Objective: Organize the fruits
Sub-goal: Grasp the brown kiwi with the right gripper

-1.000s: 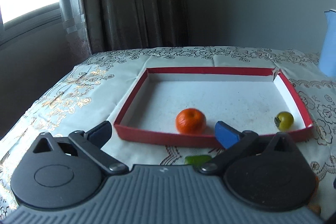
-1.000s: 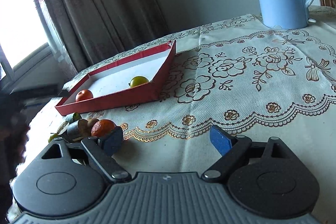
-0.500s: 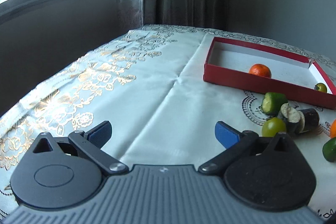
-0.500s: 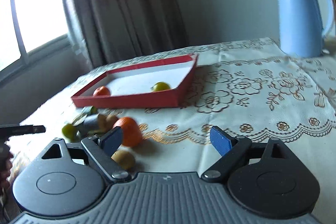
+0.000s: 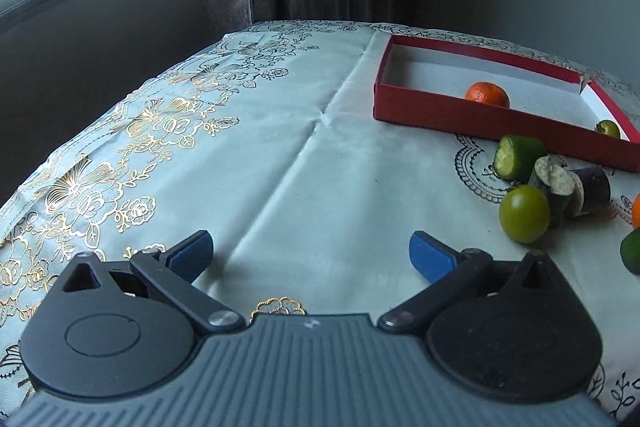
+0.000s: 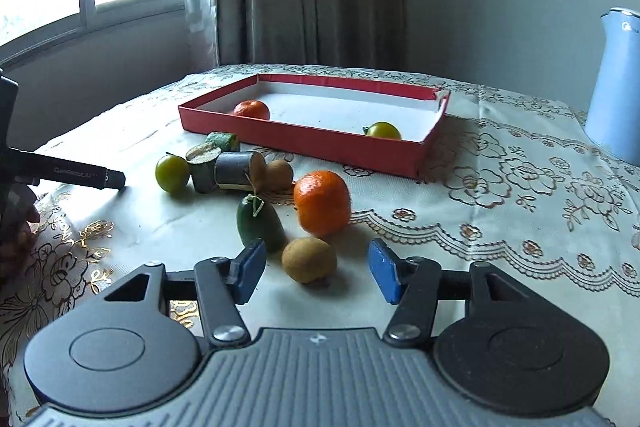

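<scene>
A red tray (image 6: 304, 131) holds a small orange (image 6: 252, 109) and a yellow-green fruit (image 6: 383, 130). In front of it lies a loose pile: a green round fruit (image 6: 172, 173), cut dark and green pieces (image 6: 234, 169), a large orange (image 6: 322, 203), a dark green fruit (image 6: 260, 223) and a brown kiwi (image 6: 309, 259). My right gripper (image 6: 317, 271) has the kiwi between its jaws, which are closing; the pads stand clear of it. My left gripper (image 5: 312, 254) is open over bare cloth, left of the pile, with the green round fruit (image 5: 524, 213) to its right.
A pale blue kettle (image 6: 618, 83) stands at the far right. A floral tablecloth (image 5: 280, 167) covers the table, whose edge curves away on the left under a window and curtain. One finger of the left gripper (image 6: 80, 175) points in beside the pile.
The left gripper pulled back from the tray and swung left over bare cloth. The right gripper rolled level, came up to the pile, and its jaws narrowed around the kiwi.
</scene>
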Available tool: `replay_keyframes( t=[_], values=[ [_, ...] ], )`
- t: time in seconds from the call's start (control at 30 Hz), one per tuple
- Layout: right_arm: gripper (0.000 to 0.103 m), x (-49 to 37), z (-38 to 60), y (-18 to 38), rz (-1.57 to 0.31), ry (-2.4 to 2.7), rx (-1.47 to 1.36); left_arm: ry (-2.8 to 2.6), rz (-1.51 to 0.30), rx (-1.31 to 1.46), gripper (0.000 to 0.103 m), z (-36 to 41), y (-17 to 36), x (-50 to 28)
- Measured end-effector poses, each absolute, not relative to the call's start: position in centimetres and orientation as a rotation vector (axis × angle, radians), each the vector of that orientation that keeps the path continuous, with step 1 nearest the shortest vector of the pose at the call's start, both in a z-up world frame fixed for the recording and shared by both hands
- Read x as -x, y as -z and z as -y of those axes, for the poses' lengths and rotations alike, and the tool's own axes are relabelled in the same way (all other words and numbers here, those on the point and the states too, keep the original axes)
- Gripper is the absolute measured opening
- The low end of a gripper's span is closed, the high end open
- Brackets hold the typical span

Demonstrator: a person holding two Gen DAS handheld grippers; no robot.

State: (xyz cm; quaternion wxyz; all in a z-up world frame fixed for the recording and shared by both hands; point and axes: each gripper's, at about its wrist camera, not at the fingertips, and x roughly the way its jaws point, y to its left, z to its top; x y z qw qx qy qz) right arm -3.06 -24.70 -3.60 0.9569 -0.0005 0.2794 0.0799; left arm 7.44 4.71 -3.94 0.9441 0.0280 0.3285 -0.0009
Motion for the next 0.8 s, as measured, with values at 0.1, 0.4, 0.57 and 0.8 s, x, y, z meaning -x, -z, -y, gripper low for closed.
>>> replay_keyframes(
  t=[0.1, 0.4, 0.57, 0.8],
  values=[
    [0.049, 2.66, 24.21, 3.77, -0.586, -0.168, 0.024, 0.003, -0.67, -0.055, 0.103, -4.74, 3.95, -7.44],
    [0.04, 1.97, 24.67, 4.21, -0.629, -0.159, -0.009, 0.011, -0.676, -0.039, 0.103, -4.91, 3.95, -7.6],
    [0.039, 1.99, 24.38, 4.27, -0.63, -0.148, 0.014, 0.01, -0.676, -0.037, 0.103, -4.9, 3.95, -7.62],
    [0.038, 2.03, 23.96, 4.24, -0.63, -0.133, 0.048, -0.002, -0.679, -0.036, 0.103, -4.88, 4.02, -7.68]
  ],
)
